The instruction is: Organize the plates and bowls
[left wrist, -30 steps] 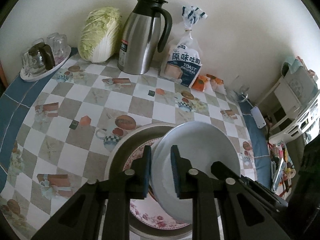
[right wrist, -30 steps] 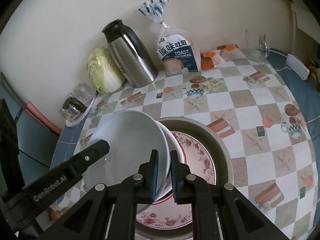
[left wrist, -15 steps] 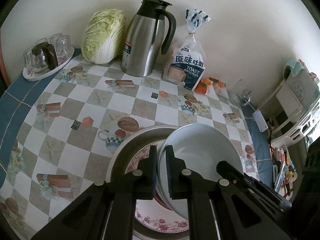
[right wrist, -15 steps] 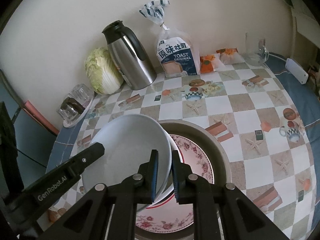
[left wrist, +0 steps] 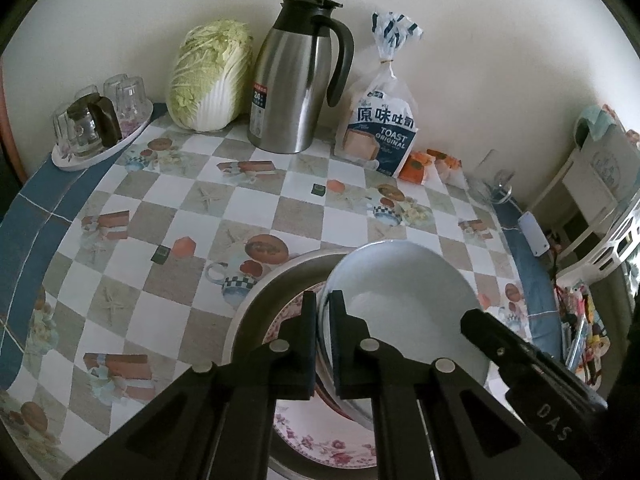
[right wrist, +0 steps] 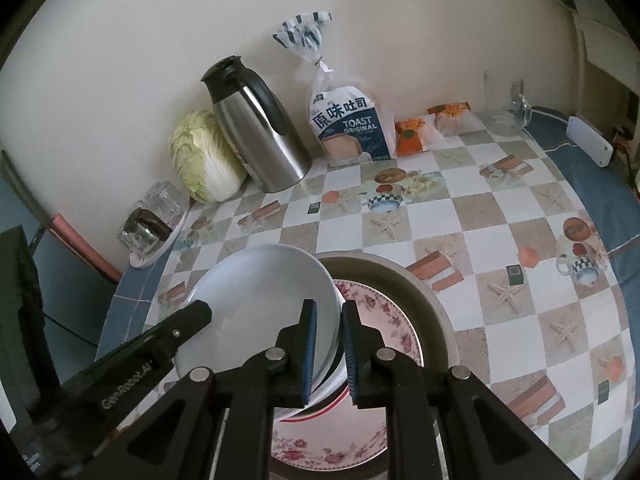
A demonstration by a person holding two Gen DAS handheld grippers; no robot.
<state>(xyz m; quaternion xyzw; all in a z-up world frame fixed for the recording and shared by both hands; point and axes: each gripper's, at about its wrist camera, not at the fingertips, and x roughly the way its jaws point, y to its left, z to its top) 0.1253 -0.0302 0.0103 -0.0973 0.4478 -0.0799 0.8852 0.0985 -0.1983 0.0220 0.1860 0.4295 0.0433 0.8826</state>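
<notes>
A pale white plate (left wrist: 404, 292) hangs tilted over a steel basin (left wrist: 280, 276). My left gripper (left wrist: 323, 336) is shut on its left rim. From the other side my right gripper (right wrist: 329, 344) is shut on the plate (right wrist: 256, 288) at its right rim, where a second white dish edge with a red line shows just beneath. A floral plate (right wrist: 384, 320) lies flat in the basin (right wrist: 420, 280), partly hidden by the pale plate and the fingers. Each view also shows one black finger of the other gripper.
Along the wall stand a steel thermos jug (left wrist: 296, 80), a cabbage (left wrist: 208, 76), a toast bag (left wrist: 380, 128) and orange snack packets (right wrist: 412, 136). A tray of glasses (left wrist: 96, 124) sits far left, a glass mug (right wrist: 504, 104) far right. The checked tablecloth (left wrist: 160, 208) surrounds the basin.
The left gripper's jaws have closed onto the pale plate's left rim. The right gripper has kept its grip, and the plate has barely moved.
</notes>
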